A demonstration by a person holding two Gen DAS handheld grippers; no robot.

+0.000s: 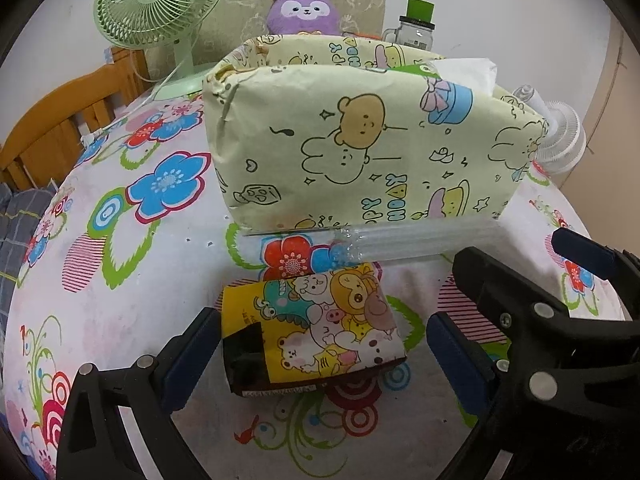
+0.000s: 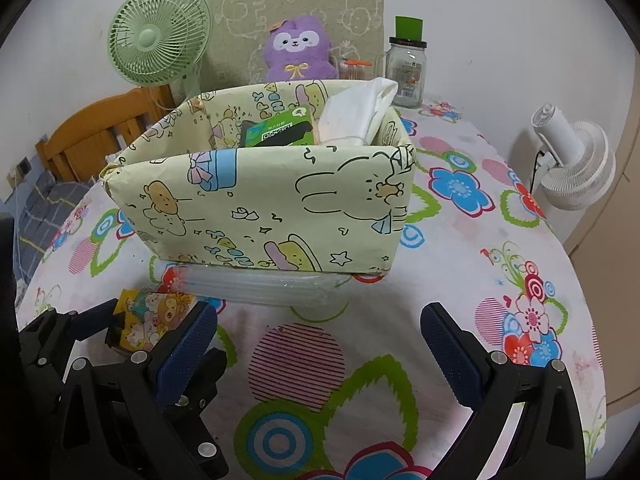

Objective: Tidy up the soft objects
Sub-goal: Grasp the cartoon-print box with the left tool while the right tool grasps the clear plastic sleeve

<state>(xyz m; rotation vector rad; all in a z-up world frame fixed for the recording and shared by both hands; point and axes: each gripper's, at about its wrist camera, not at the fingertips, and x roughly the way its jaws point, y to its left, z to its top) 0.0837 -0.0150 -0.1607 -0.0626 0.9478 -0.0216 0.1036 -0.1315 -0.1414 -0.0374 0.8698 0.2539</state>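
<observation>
A small yellow tissue pack [image 1: 316,328] printed with cartoon animals lies on the flowered tablecloth. My left gripper [image 1: 322,332] is open around it: the left pad is at its edge and the right pad stands a little apart. A pale yellow cartoon-print storage box [image 1: 360,152] stands just behind. It holds a green tissue pack [image 2: 280,130] and a white soft pack [image 2: 356,114]. My right gripper [image 2: 318,320] is open and holds nothing, over bare cloth in front of the box [image 2: 260,208]. The yellow pack [image 2: 148,316] shows at its left.
A clear plastic sleeve of tubes [image 2: 256,282] lies against the box's front. Behind the box sit a purple plush [image 2: 298,50], a green fan [image 2: 160,40] and a glass jar [image 2: 408,68]. A white fan [image 2: 576,160] stands off the table's right edge, a wooden frame [image 2: 100,132] at left.
</observation>
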